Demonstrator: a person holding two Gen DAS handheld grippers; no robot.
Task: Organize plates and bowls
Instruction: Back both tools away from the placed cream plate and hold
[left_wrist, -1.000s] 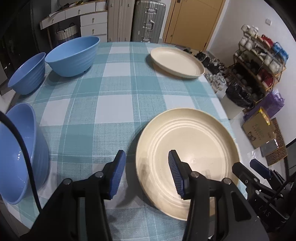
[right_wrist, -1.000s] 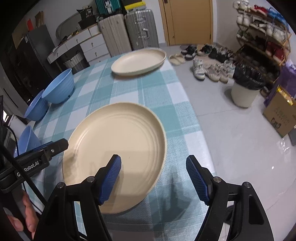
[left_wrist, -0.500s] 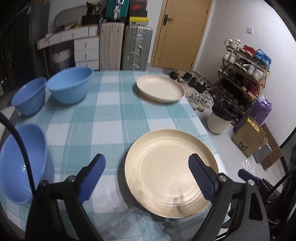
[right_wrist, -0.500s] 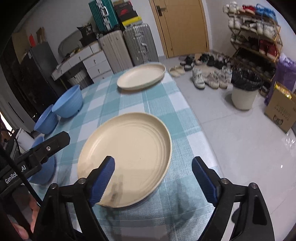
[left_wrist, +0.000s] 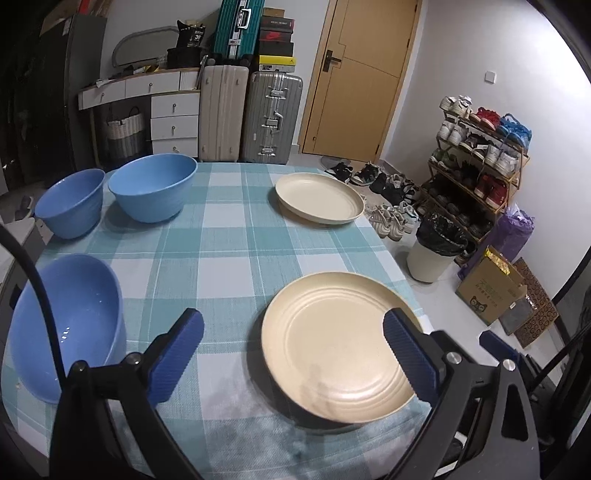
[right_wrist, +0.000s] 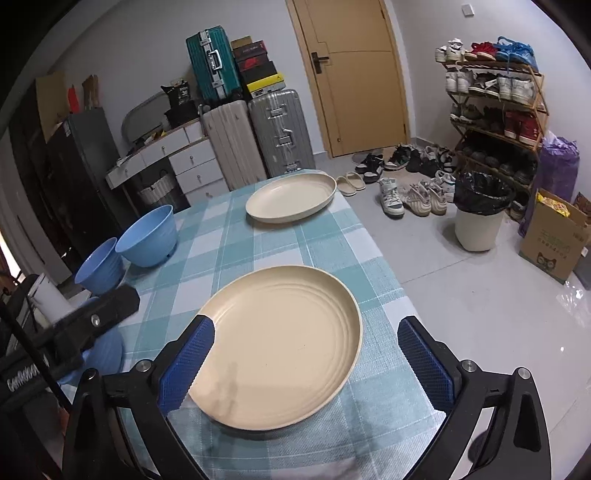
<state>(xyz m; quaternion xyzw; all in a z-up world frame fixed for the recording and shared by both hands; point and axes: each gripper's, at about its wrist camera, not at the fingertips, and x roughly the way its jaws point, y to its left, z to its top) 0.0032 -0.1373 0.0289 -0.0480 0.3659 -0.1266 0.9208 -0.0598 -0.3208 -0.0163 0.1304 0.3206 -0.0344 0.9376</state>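
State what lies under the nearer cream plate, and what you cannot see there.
The nearer cream plate rests flat on the teal-and-white checked tablecloth, which shows all around its rim. Nothing else shows beneath it. The cloth directly under the plate is covered, so its state there cannot be seen.

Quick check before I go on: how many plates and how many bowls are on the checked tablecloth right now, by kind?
Cream plates: 2, the near plate and the far plate.
Blue bowls: 3, the near bowl, the far-left bowl and the bigger far bowl.
Total: 5 pieces, none stacked, none held.
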